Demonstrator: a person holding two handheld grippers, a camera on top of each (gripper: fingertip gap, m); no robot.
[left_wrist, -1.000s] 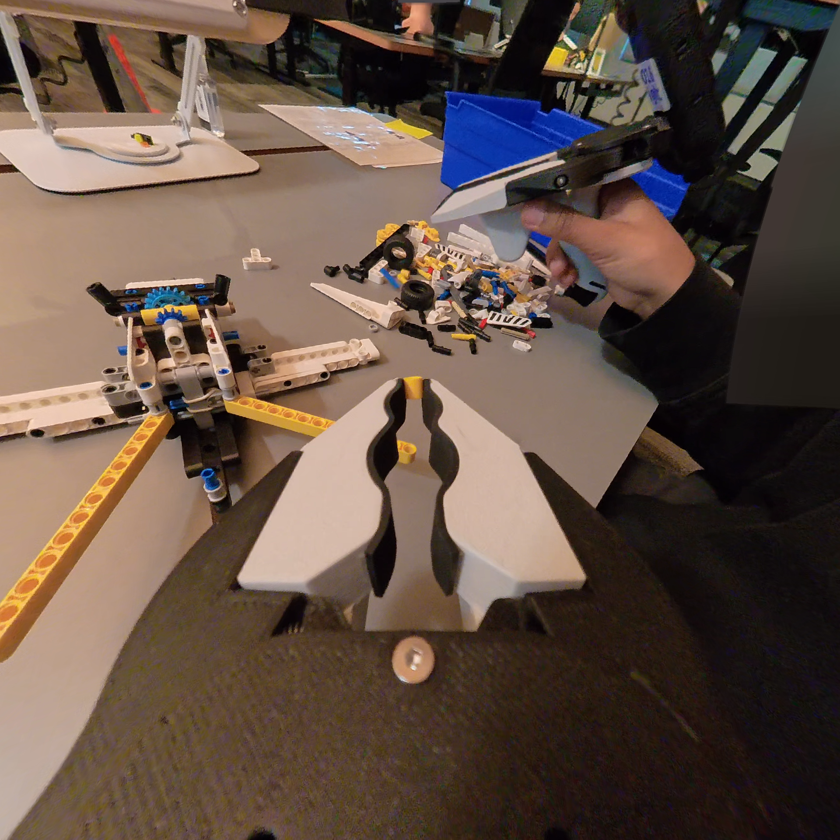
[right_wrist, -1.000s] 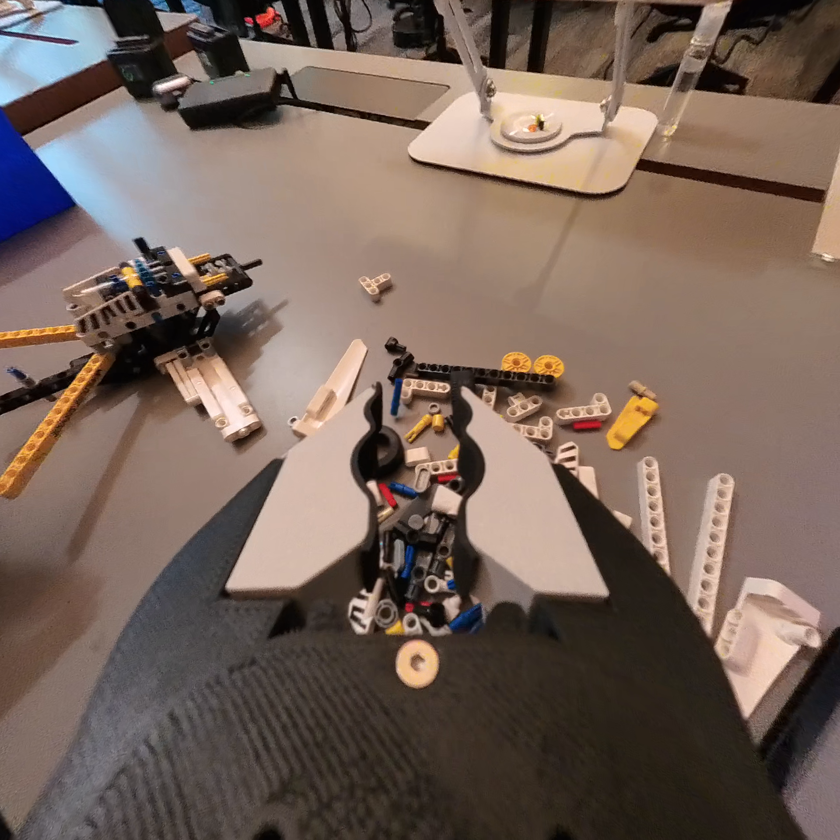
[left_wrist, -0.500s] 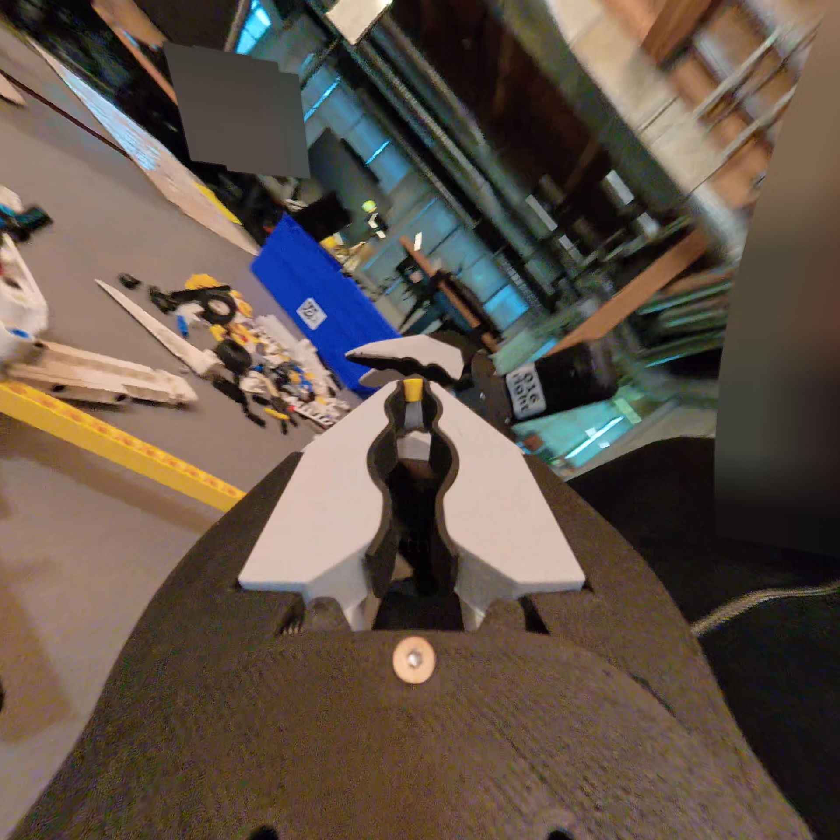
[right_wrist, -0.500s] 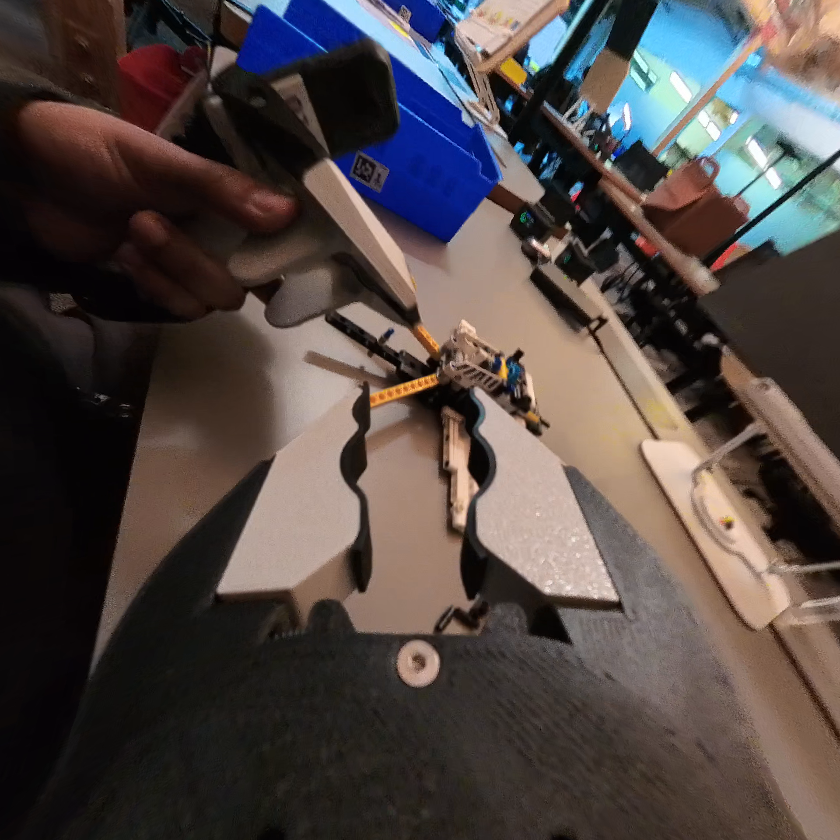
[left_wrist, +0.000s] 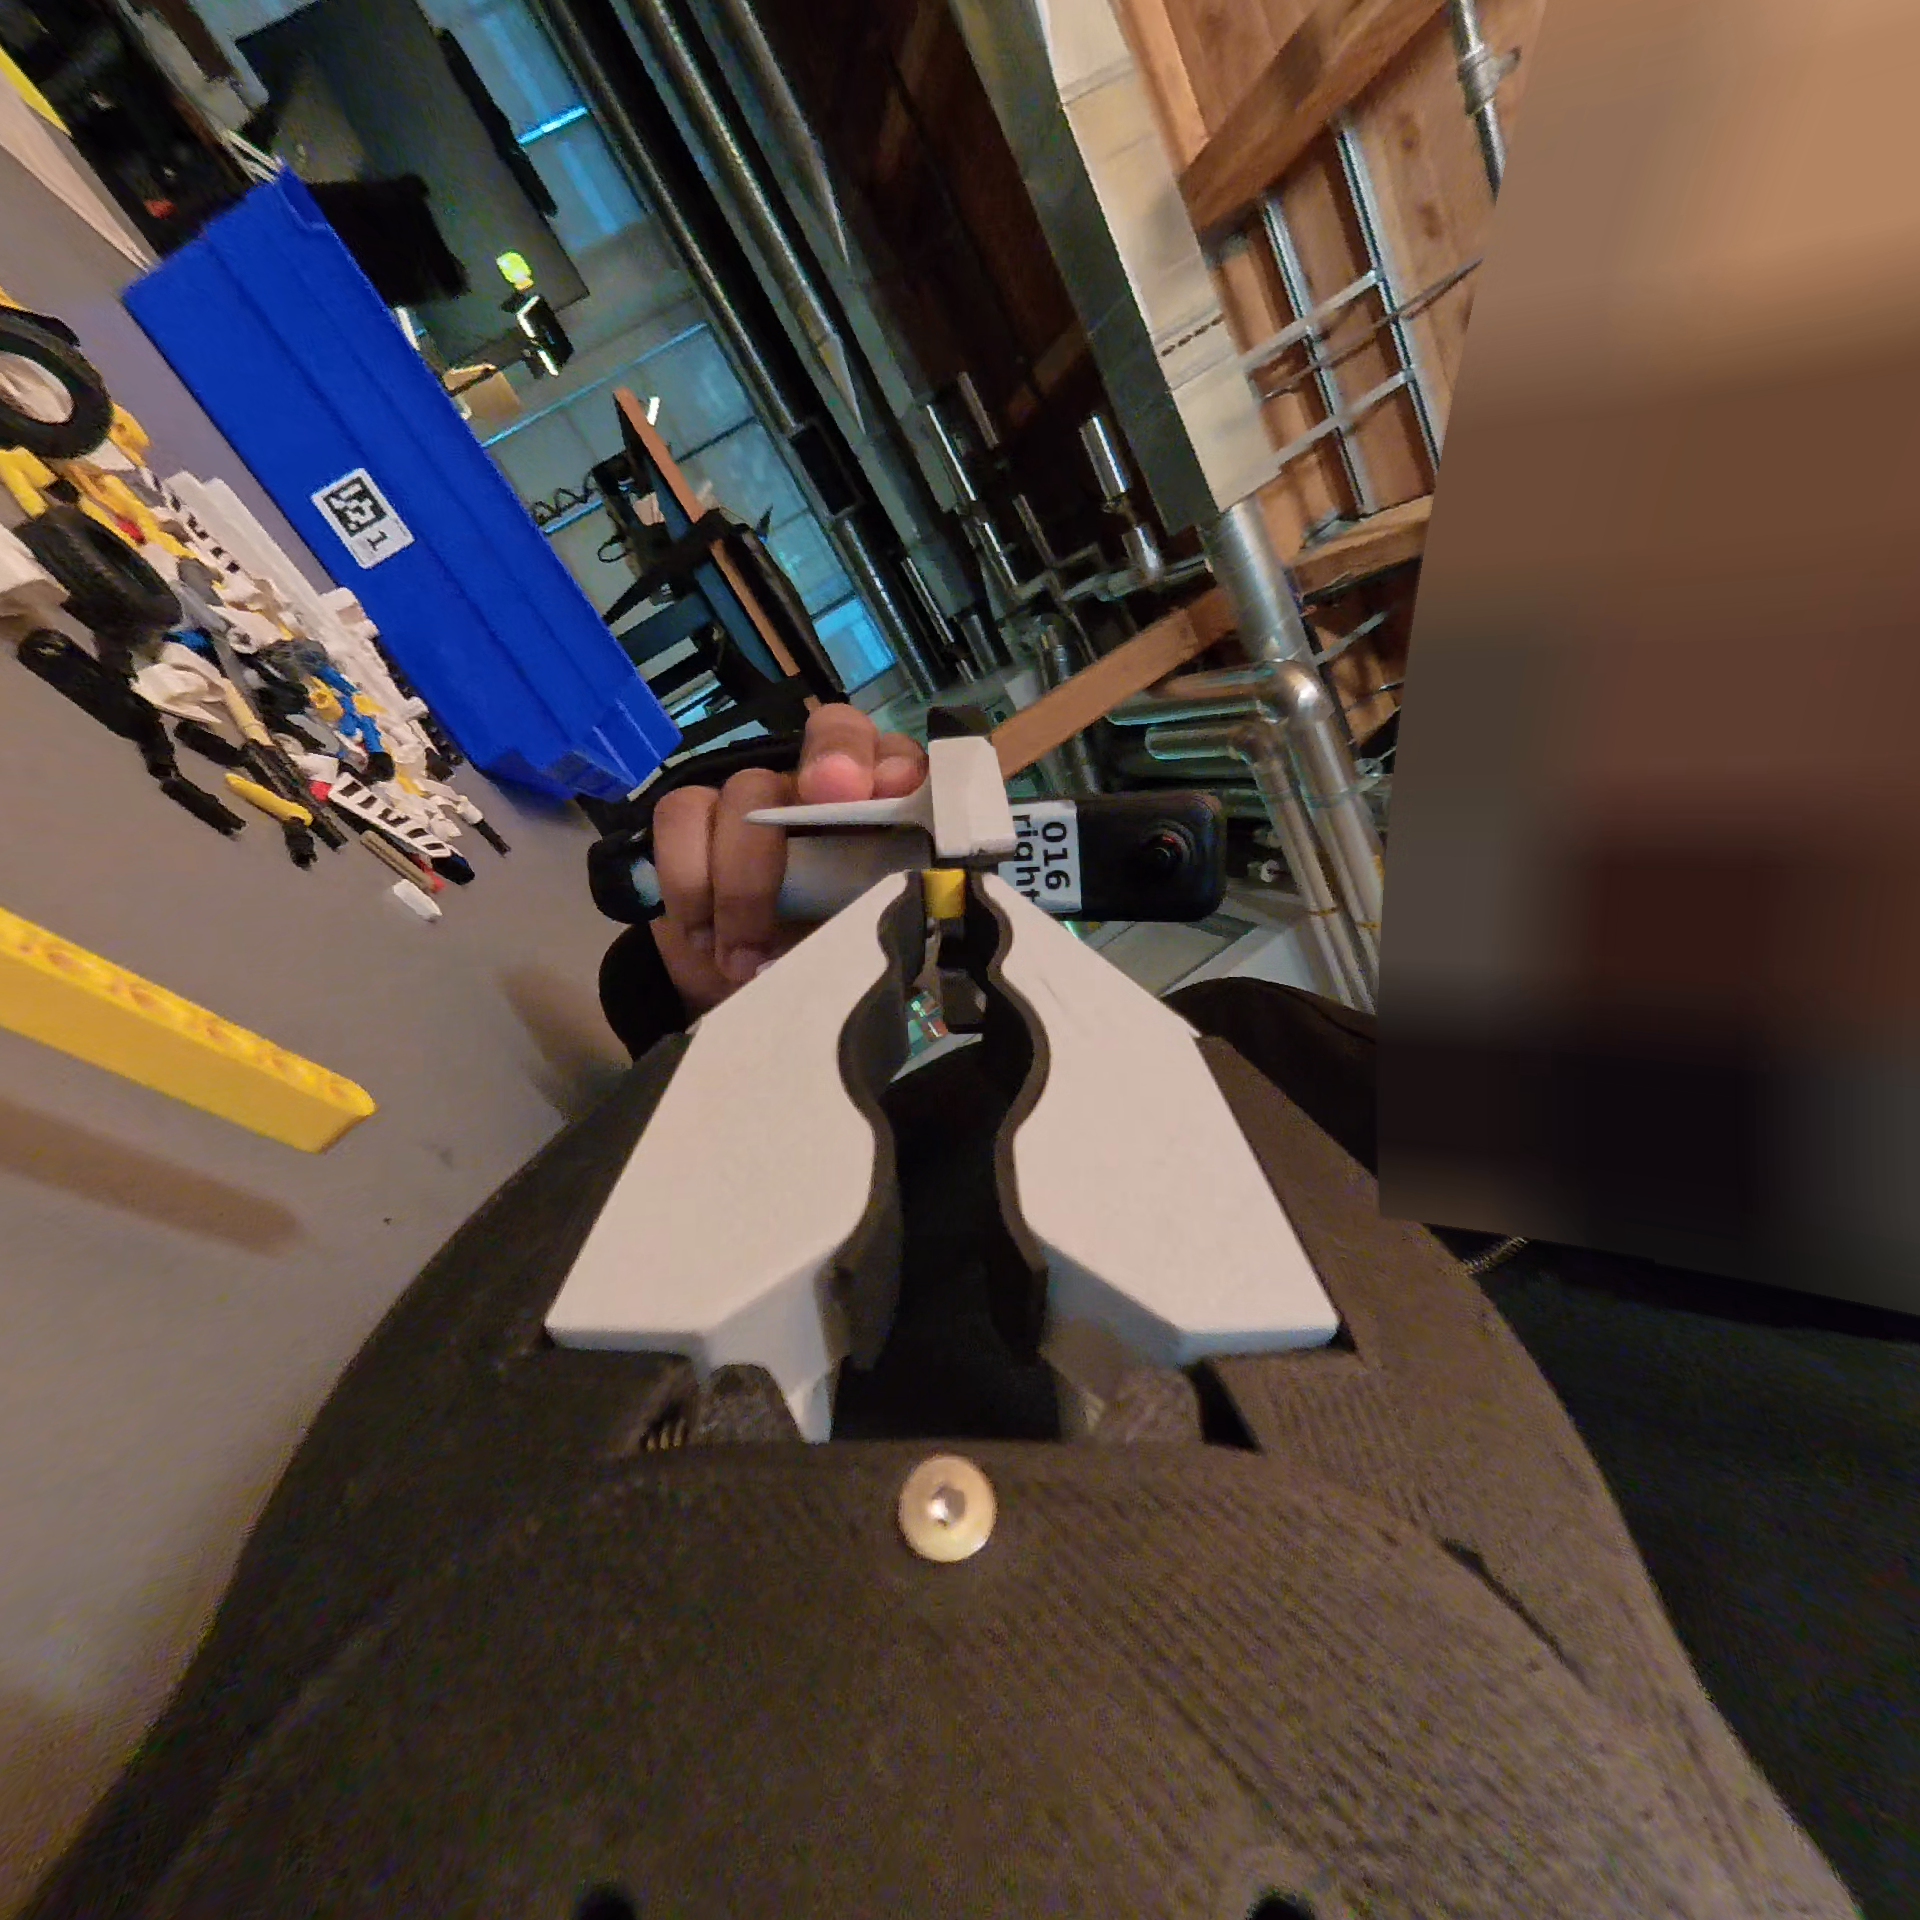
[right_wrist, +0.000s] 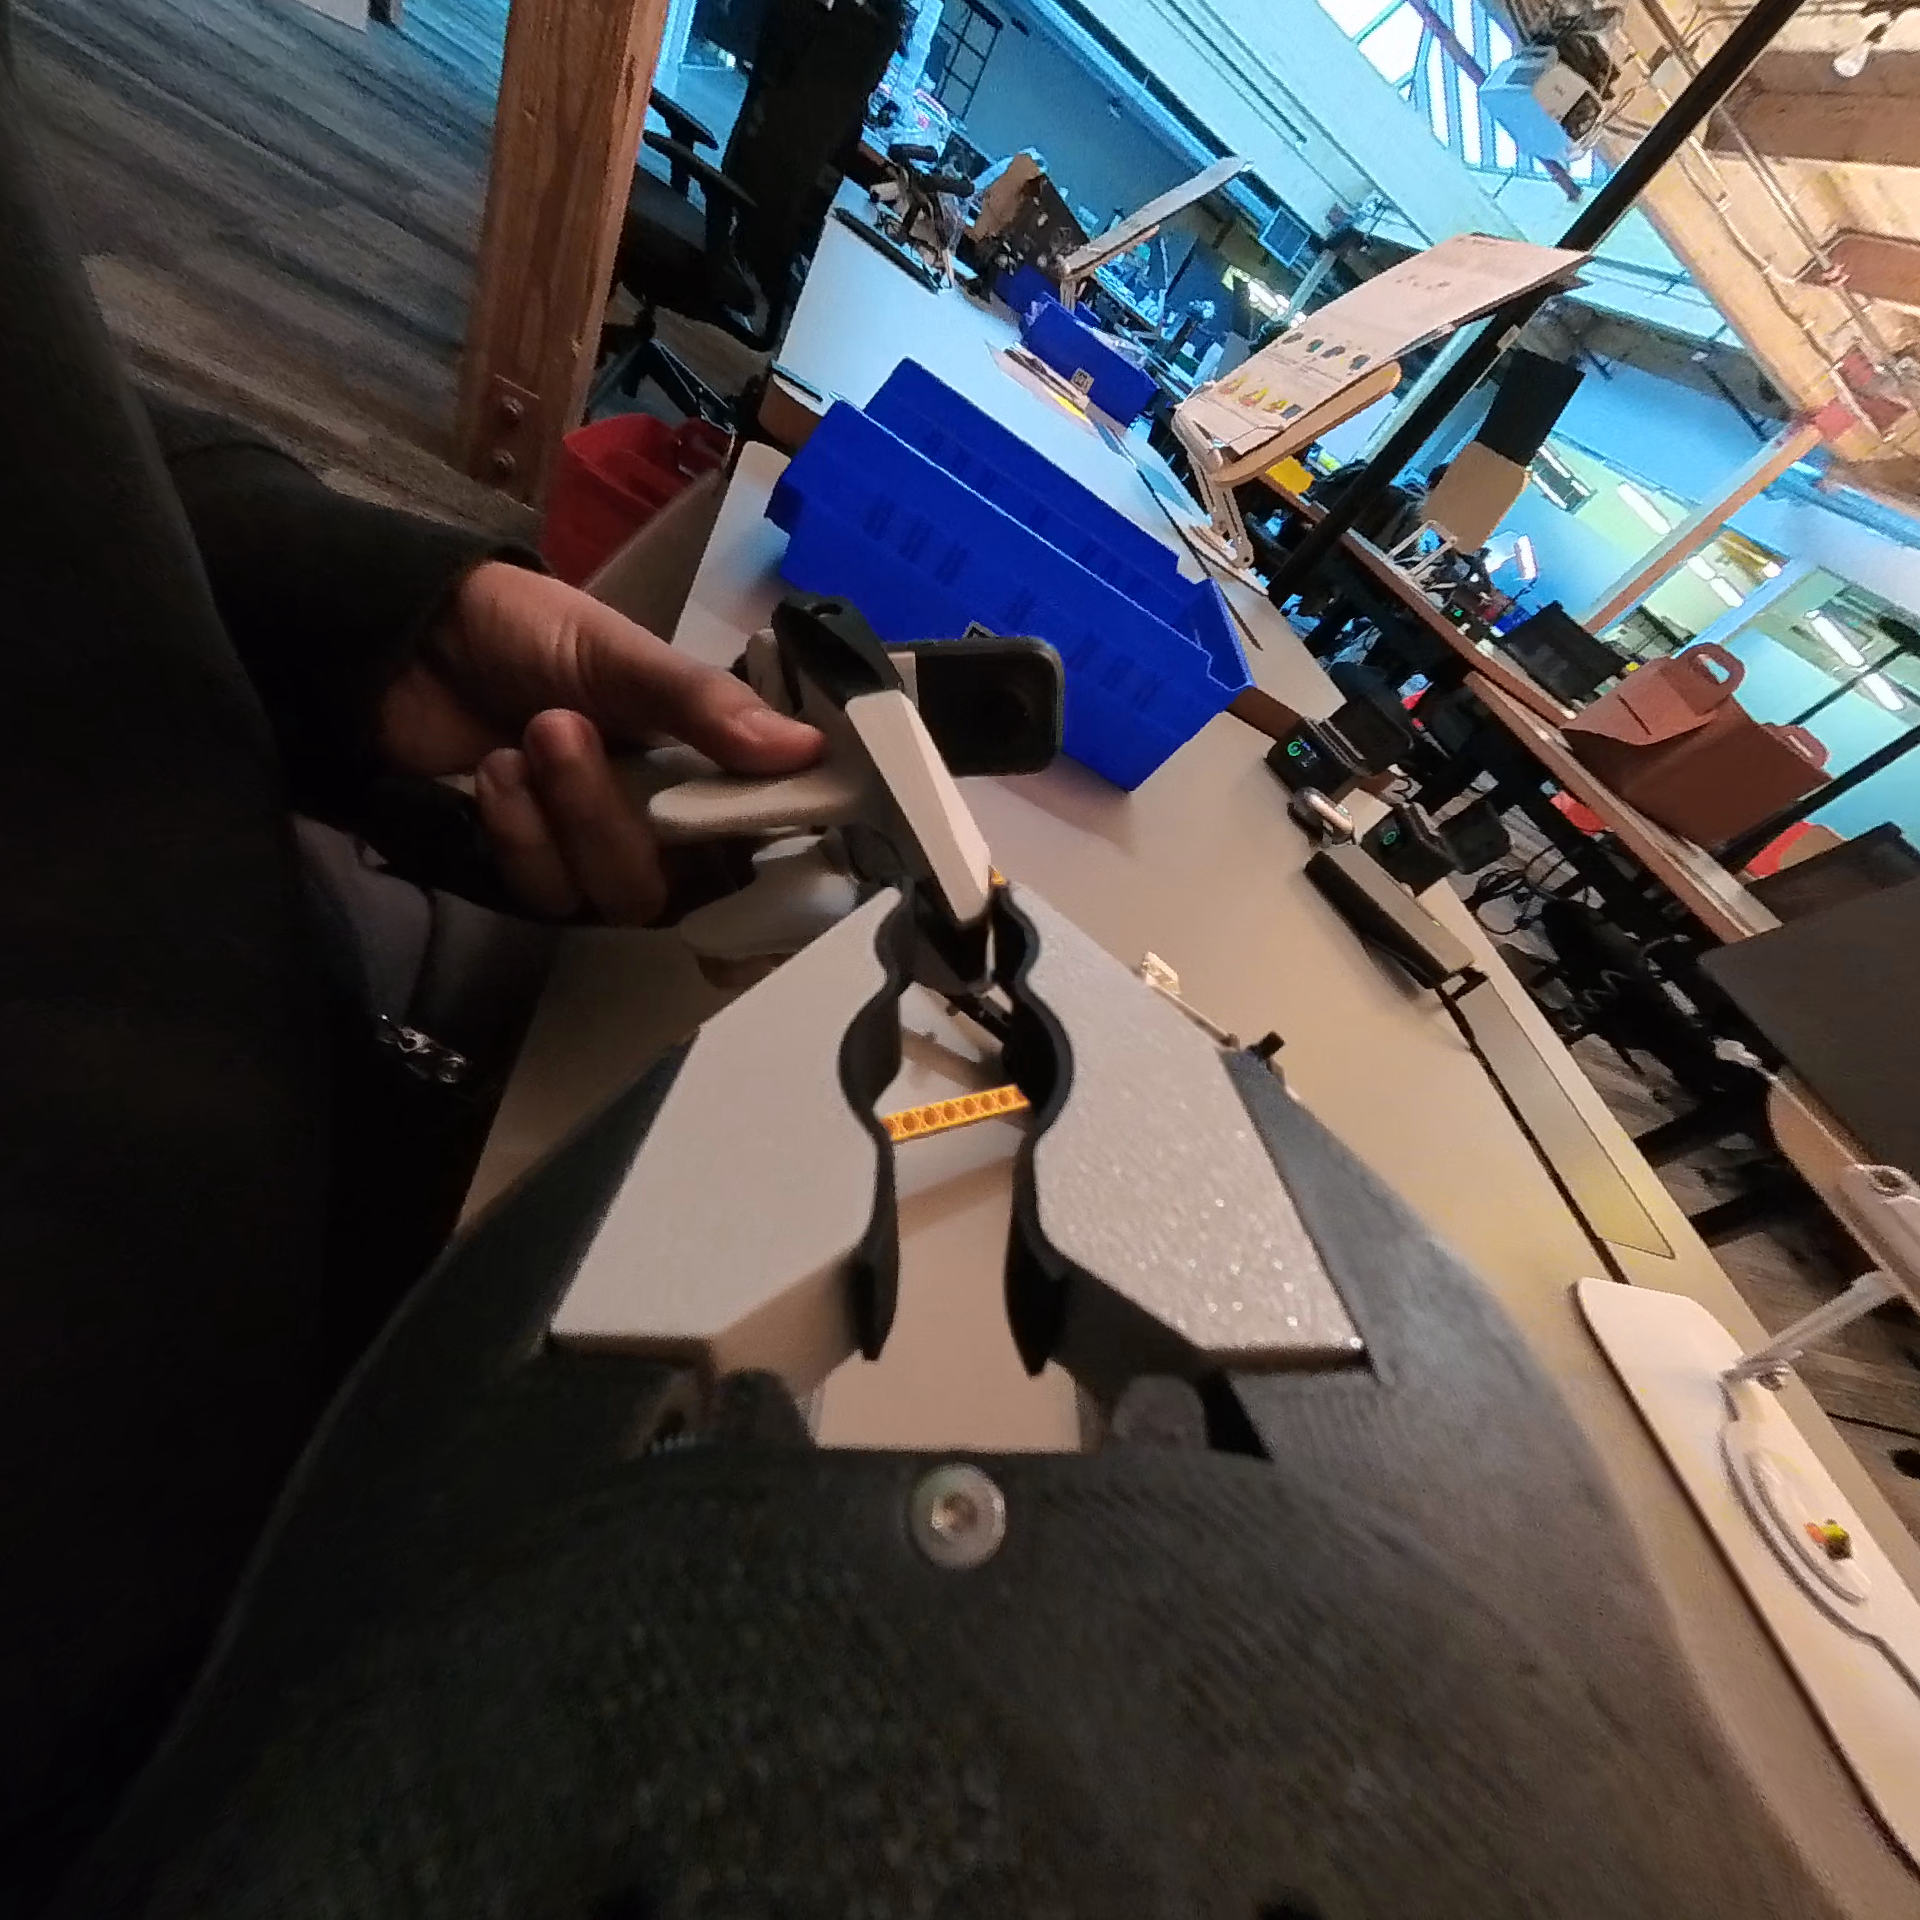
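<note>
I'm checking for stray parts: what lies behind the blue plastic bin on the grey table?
In the right wrist view, bare grey table stretches behind the blue plastic bin, then a smaller blue bin and cardboard sheets. The strip just behind its far wall and its inside are hidden.

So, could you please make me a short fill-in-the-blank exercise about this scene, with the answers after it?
1. The left gripper is shut on a small ____ piece.
2. The bin on the grey table is ____.
3. The long beam lying on the table is ____.
4. Each gripper is held by a person's ____.

Missing words: yellow; blue; yellow; hand
</note>
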